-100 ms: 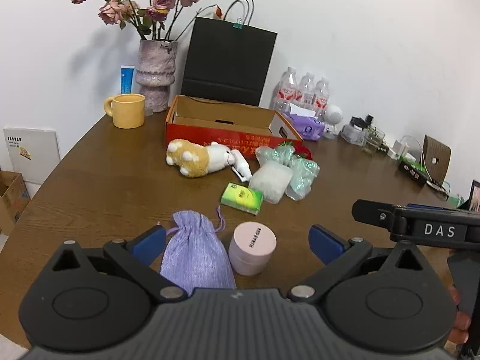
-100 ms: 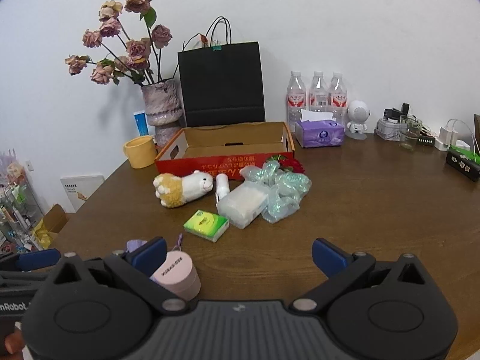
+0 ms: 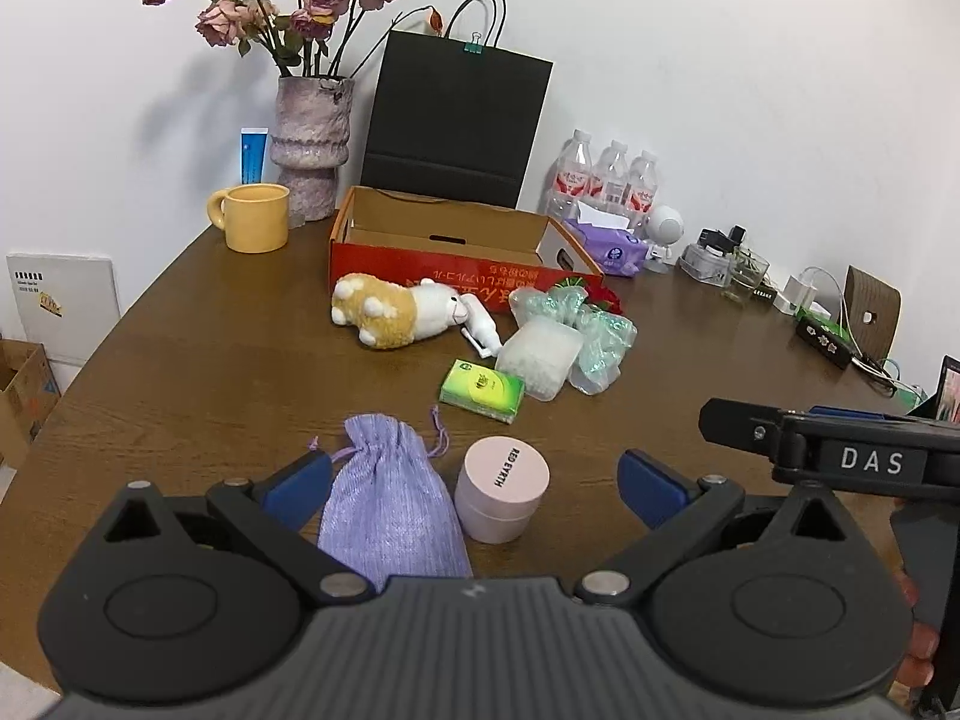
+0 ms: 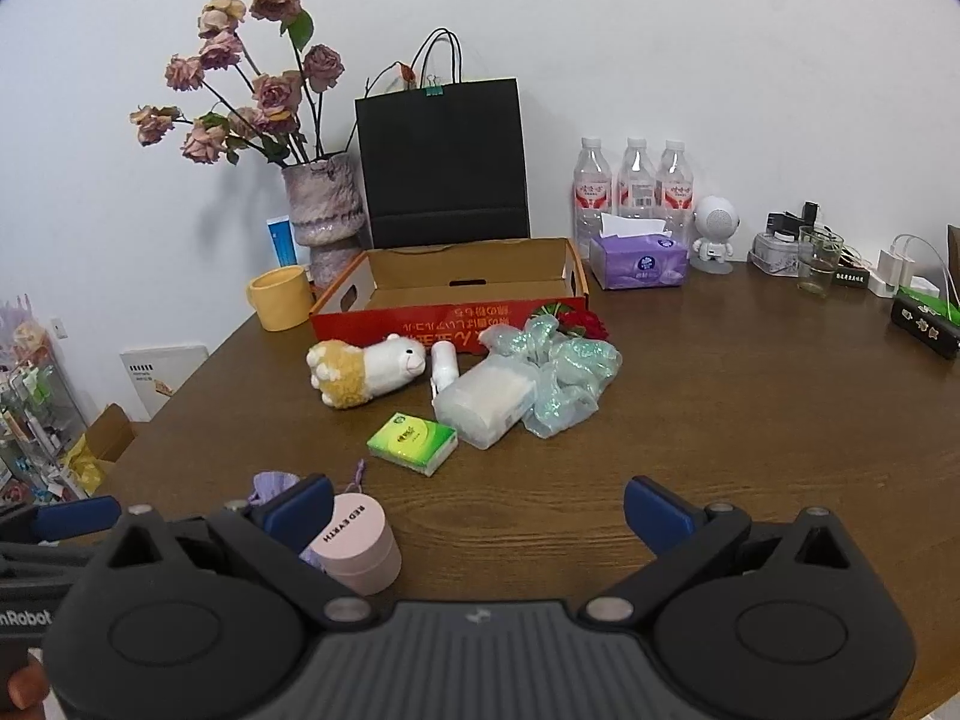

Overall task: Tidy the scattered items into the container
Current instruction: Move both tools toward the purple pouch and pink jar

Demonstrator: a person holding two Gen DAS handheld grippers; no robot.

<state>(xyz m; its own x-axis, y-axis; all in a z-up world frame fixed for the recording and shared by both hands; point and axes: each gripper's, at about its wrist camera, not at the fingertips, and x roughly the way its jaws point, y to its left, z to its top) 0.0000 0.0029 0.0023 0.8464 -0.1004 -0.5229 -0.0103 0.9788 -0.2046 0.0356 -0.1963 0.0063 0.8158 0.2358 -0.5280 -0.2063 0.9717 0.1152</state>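
An open red cardboard box (image 3: 420, 261) (image 4: 420, 318) stands at the back of the brown table. In front of it lie a plush alpaca (image 3: 390, 312) (image 4: 366, 369), a small white bottle (image 3: 483, 327) (image 4: 444, 363), a clear pack (image 3: 537, 357) (image 4: 486, 399), crinkled green wrap (image 3: 600, 336) (image 4: 570, 378) and a green tissue pack (image 3: 482, 390) (image 4: 413, 443). A lilac pouch (image 3: 390, 504) (image 4: 273, 486) and a pink jar (image 3: 503, 489) (image 4: 360, 543) lie nearest. My left gripper (image 3: 474, 483) is open, above the pouch and jar. My right gripper (image 4: 477, 507) is open and empty.
A vase of roses (image 3: 309, 150), a yellow mug (image 3: 255, 217), a black paper bag (image 3: 456, 120), water bottles (image 3: 609, 180), a purple tissue box (image 3: 612, 243) and small gadgets (image 4: 798, 246) line the back wall. The table edge curves at the left.
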